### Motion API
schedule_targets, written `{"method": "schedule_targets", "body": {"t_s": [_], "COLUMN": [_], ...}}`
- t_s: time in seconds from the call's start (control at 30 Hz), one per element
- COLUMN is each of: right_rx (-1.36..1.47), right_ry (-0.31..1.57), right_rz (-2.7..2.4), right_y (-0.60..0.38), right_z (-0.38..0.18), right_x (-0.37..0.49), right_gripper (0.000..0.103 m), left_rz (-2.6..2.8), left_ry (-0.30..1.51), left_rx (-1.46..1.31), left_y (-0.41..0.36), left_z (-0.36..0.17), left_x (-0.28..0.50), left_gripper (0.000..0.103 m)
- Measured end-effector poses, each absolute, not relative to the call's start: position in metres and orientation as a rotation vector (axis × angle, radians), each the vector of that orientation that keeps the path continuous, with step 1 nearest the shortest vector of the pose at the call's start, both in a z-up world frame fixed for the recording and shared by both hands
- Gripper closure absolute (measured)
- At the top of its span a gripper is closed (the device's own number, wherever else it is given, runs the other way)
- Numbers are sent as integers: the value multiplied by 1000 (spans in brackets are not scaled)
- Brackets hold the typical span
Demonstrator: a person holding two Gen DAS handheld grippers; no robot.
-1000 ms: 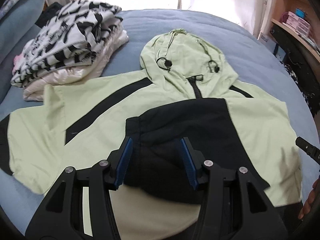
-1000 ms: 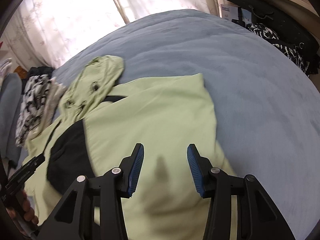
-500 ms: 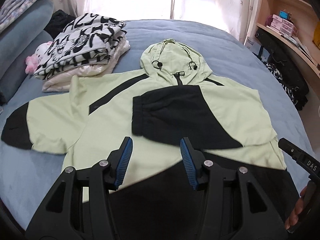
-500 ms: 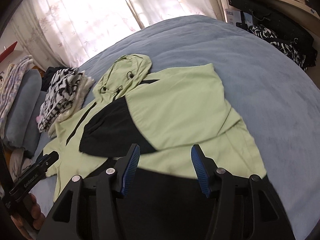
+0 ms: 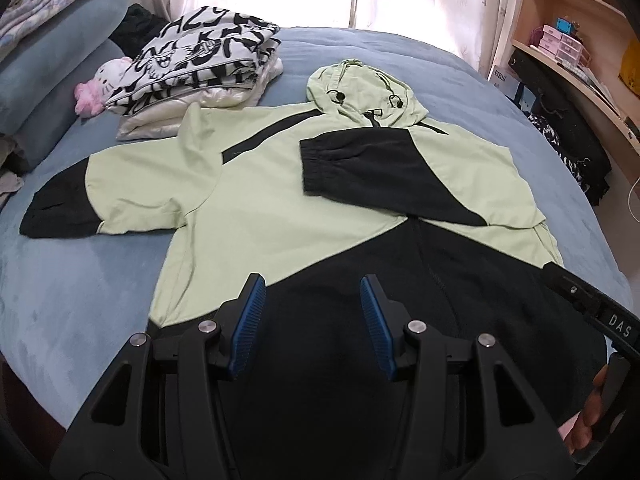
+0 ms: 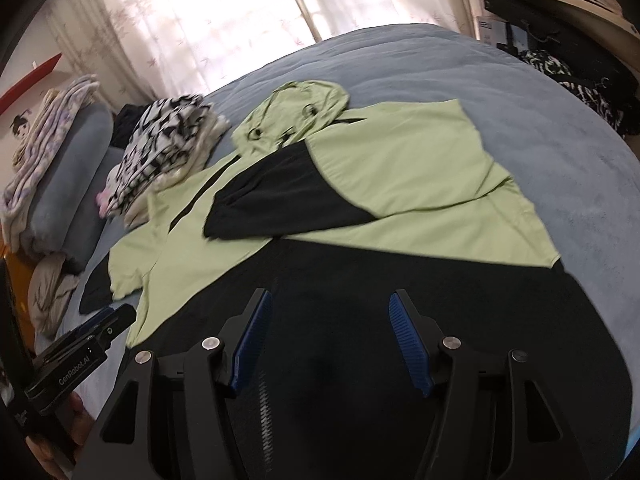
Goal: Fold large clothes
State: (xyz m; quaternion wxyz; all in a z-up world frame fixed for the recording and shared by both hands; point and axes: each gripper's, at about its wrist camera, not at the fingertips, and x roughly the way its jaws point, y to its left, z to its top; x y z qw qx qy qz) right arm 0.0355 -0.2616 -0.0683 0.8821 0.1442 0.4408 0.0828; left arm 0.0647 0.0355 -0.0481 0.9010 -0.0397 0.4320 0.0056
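One sleeve (image 5: 384, 176) lies folded across the jacket (image 5: 260, 216); left gripper (image 5: 316, 320) spread and empty, right gripper (image 6: 330, 340) opening, empty. The far-left sleeve (image 5: 80, 192) looks next.

a blue bed (image 5: 460, 64) carries a spread green-and-black hoodie (image 5: 272, 208), a folded clothes stack (image 5: 200, 68) and pillows (image 5: 48, 80).

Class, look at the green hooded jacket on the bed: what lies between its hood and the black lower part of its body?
The folded-in black-cuffed sleeve lies across the chest, between the hood and the black hem panel; the left wrist view shows it clearest.
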Motion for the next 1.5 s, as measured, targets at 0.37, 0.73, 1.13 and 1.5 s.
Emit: {"method": "schedule_targets", "body": {"t_s": [0.37, 0.73, 1.13, 1.5], "right_rx": [160, 58, -15, -65], "right_ry": [919, 912, 906, 899], "right_rz": [280, 390, 458, 506], "right_y": [-172, -56, 74, 184], "right_z": [-38, -10, -24, -51], "right_x": [1, 23, 75, 129], "right_gripper": [39, 38, 38, 38], "left_rz": [66, 142, 211, 266], "left_ry": [860, 831, 844, 805], "left_rx": [-156, -248, -434, -693], "left_y": [104, 189, 306, 428], "left_z": [-35, -40, -78, -119], "left_x": [34, 30, 34, 55], "left_gripper": [57, 57, 57, 57]}}
